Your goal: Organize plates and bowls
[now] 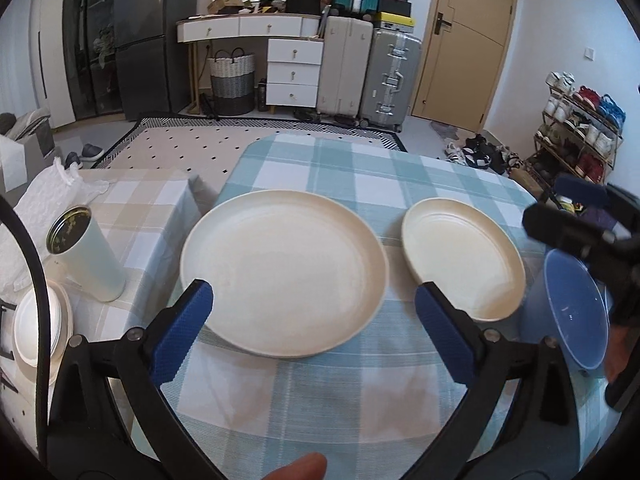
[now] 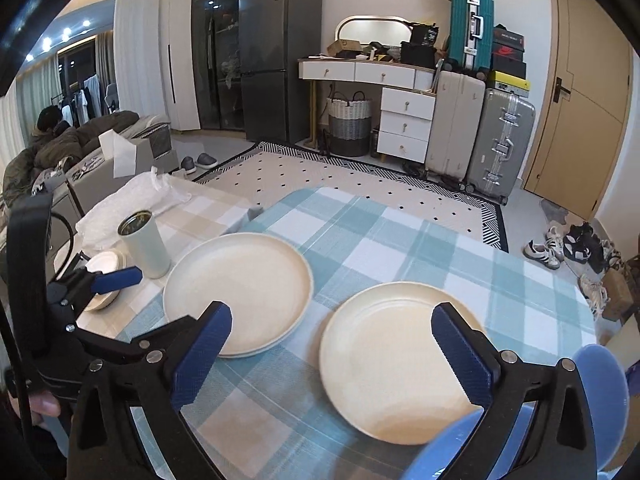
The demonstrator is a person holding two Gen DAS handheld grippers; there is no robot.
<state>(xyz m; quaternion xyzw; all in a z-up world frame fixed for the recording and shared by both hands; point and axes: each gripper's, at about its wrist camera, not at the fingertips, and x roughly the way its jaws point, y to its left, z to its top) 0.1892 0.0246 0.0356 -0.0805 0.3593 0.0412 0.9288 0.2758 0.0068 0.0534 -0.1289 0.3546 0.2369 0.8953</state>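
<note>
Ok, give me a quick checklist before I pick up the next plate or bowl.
1. Left gripper open, nothing between its fingers: ok.
2. Right gripper open and empty: ok.
3. Large cream plate flat on the checked tablecloth, top bare: ok.
4. Smaller cream plate apart from the large one: ok.
5. Blue bowl fully visible: not ok, cut off at the frame edge.
6. White canister upright, beside the large plate: ok.
</note>
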